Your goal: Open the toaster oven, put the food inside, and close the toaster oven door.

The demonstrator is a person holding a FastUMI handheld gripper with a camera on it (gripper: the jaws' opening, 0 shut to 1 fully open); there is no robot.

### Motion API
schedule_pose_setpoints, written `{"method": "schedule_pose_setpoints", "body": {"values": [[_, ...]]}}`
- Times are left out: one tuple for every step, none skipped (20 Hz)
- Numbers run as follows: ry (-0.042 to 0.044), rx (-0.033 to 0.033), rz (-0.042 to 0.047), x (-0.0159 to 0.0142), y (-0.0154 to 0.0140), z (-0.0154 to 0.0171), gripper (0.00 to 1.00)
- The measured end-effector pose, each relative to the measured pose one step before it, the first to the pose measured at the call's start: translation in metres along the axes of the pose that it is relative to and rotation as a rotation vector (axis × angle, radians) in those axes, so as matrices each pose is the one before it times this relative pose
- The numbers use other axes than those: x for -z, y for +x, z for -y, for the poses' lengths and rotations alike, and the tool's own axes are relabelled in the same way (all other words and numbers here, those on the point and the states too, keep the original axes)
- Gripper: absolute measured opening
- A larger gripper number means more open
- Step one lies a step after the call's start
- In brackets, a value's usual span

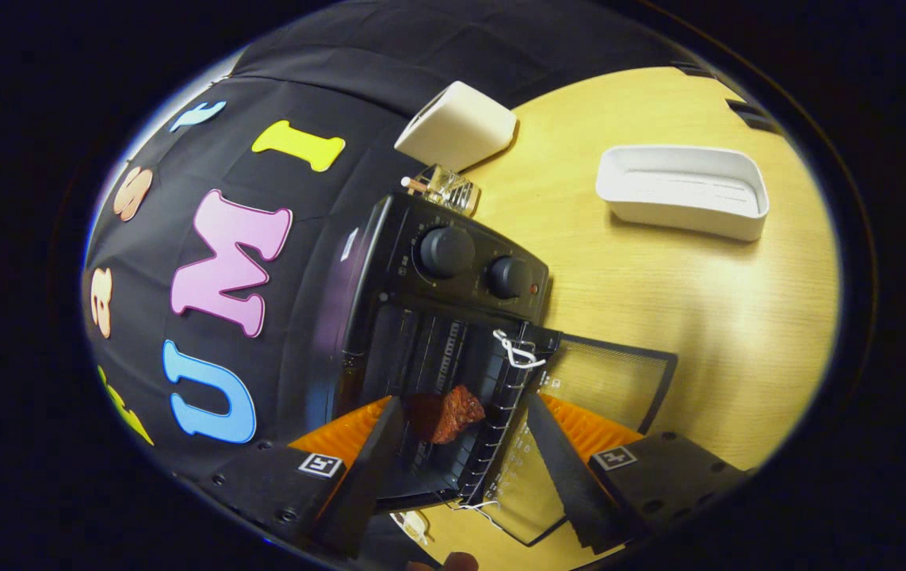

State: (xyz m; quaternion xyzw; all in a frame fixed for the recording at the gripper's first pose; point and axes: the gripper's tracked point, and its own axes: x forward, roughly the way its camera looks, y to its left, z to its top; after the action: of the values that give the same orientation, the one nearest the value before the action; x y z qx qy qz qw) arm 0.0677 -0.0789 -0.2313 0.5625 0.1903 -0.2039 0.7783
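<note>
The tongs (456, 444) stood wide apart, gripping nothing, with one piece of meat (446, 414) inside the one open oven (453, 317).

Bright overhead light, sharp centre, fisheye-warped edges

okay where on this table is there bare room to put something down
Bare wood lies between the toaster oven and the white tray, and past the open glass door. It is crowded at the oven mouth: the open gripper straddles the food on the rack. The white box and a glass jar sit behind the oven.
</note>
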Motion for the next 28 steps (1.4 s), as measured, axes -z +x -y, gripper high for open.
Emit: {"method": "schedule_pose_setpoints", "body": {"values": [[-0.04917,-0.01315,0.03557,-0.00604,-0.0107,-0.00089,0.98],[-0.05205,-0.01146,0.03033,-0.00538,-0.00988,-0.00071,0.98],[-0.05171,-0.02407,0.02267,-0.0032,-0.01089,-0.00365,0.98],[-0.05254,-0.02868,0.01611,-0.00236,-0.00844,-0.0051,0.98],[-0.05606,-0.03214,0.01187,-0.00135,-0.00581,-0.00499,0.98],[-0.06401,-0.01737,0.007,0.00044,-0.00653,-0.00343,0.98],[-0.0719,-0.00502,0.00188,0.00161,-0.00829,0.00021,0.98],[-0.08413,-0.00045,-0.00927,0.00478,-0.00666,0.0014,0.98],[-0.09107,0.00507,-0.01567,0.00772,-0.00792,0.00281,0.98],[-0.09046,0.00443,-0.00995,0.00738,-0.00682,0.00223,0.98],[-0.08101,0.00832,-0.00035,0.00642,-0.00503,0.00229,0.98],[-0.06803,0.00131,-0.00031,0.00964,-0.00379,-0.00338,0.98],[-0.06395,-0.00938,-0.0092,0.00928,-0.00692,-0.00255,0.98],[-0.06008,-0.00624,-0.00492,0.0077,-0.00423,-0.00217,0.98],[-0.05196,-0.00698,-0.00469,0.00769,-0.00225,-0.00203,0.98],[-0.04405,-0.01261,-0.00622,0.00789,-0.00223,-0.00418,0.98],[-0.03853,-0.00844,-0.01221,0.0099,-0.00001,-0.00326,0.98],[-0.0291,-0.00765,-0.01743,0.01115,-0.00055,-0.00286,0.98],[-0.01776,-0.0079,-0.01144,0.00847,-0.0001,-0.00367,0.98],[-0.01008,-0.009,-0.01191,0.00936,0.00083,-0.00376,0.99],[-0.00303,-0.00723,-0.01402,0.00997,0.0013,-0.00346,0.99],[0.0017,-0.00968,-0.0162,0.00926,0.00211,-0.00351,0.99],[0.00248,-0.0094,-0.02365,0.01013,0.00225,-0.00339,0.99],[-0.00343,-0.01128,-0.0265,0.01075,0.00327,-0.00349,0.99],[-0.01179,-0.00893,-0.02173,0.00774,0.00383,-0.00299,0.99],[-0.01715,-0.00223,-0.0219,0.00814,0.00426,-0.00121,0.99],[-0.01233,-0.00515,-0.02084,0.00722,0.00402,-0.00203,0.99],[-0.00671,-0.0077,-0.01676,0.00566,0.00525,-0.00309,0.99]]}}
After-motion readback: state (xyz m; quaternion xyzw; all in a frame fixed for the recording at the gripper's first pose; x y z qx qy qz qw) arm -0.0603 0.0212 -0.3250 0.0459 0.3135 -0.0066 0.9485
